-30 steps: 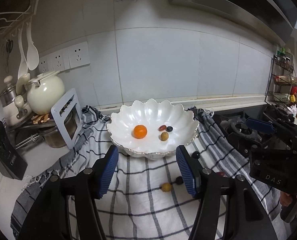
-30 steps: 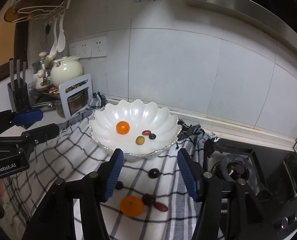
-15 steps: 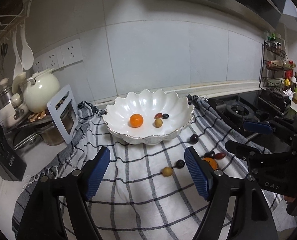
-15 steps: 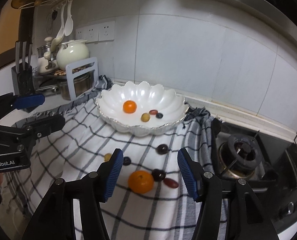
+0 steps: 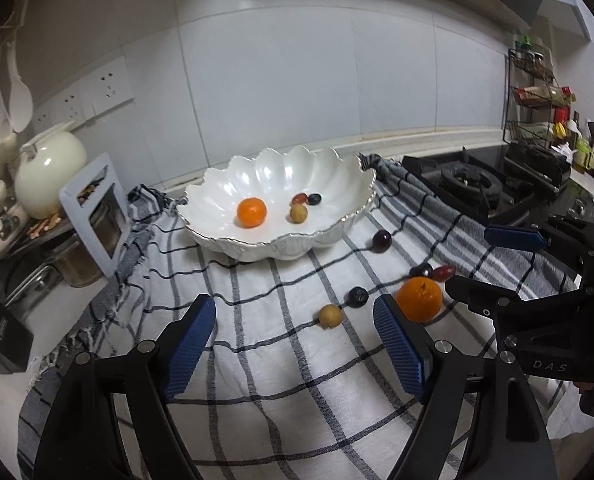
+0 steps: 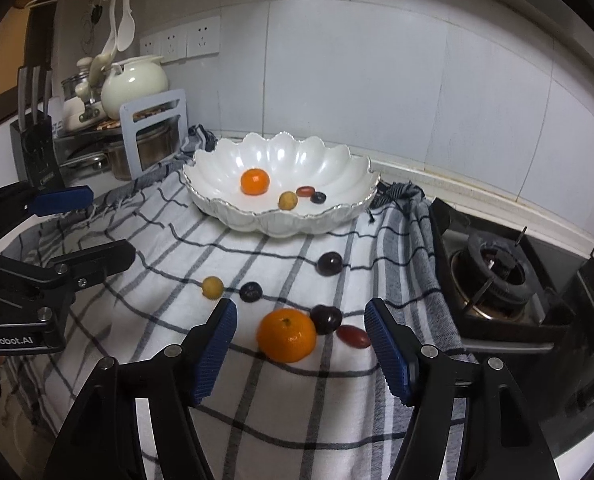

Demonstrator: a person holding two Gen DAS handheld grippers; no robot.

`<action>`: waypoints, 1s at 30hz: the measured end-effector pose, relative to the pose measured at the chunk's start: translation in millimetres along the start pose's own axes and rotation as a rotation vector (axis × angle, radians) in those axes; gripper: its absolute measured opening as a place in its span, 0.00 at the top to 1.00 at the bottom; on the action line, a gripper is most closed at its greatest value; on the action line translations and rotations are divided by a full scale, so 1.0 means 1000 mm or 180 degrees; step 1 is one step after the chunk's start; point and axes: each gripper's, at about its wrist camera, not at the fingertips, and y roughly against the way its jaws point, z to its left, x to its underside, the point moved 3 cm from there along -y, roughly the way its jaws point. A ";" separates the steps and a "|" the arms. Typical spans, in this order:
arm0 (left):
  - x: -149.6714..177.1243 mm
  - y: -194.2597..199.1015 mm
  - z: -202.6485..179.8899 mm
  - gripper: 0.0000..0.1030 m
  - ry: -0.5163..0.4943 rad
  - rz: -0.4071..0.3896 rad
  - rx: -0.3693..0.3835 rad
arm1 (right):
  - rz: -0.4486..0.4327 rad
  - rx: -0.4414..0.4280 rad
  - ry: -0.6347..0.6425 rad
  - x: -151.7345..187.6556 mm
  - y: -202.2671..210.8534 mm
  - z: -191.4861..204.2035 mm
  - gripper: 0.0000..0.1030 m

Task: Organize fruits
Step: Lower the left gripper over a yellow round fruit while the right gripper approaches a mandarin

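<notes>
Scalloped glossy white bowl w/ thin metallic rim sits on checked woven cloth; inside: small orange, tan round fruit, red oval, dark berry. On cloth near bowl: dimpled mandarin, two dark plums, red oval, berry, tan ball. Right gripper spread wide, ribbed blue pads, nothing held, mandarin between them. Left gripper also spread, empty.

Place: a home kitchen.
Cooking: a gas stove is set into the counter.
Wall: white tiles and sockets are seen.
Tools: a knife block, pot and teapot are kept nearby.
</notes>
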 end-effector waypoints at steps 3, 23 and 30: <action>0.003 -0.009 0.000 0.21 -0.0029 0.0015 0.0022 | 0.0075 -0.0024 -0.0037 0.005 -0.007 0.000 0.35; 0.012 -0.073 -0.012 0.31 -0.0228 0.0346 0.0357 | 0.0370 -0.0142 -0.0295 0.025 -0.047 -0.004 0.35; 0.013 -0.091 -0.016 0.39 -0.0206 0.0498 0.0438 | 0.0391 -0.0205 -0.0355 0.025 -0.054 -0.003 0.35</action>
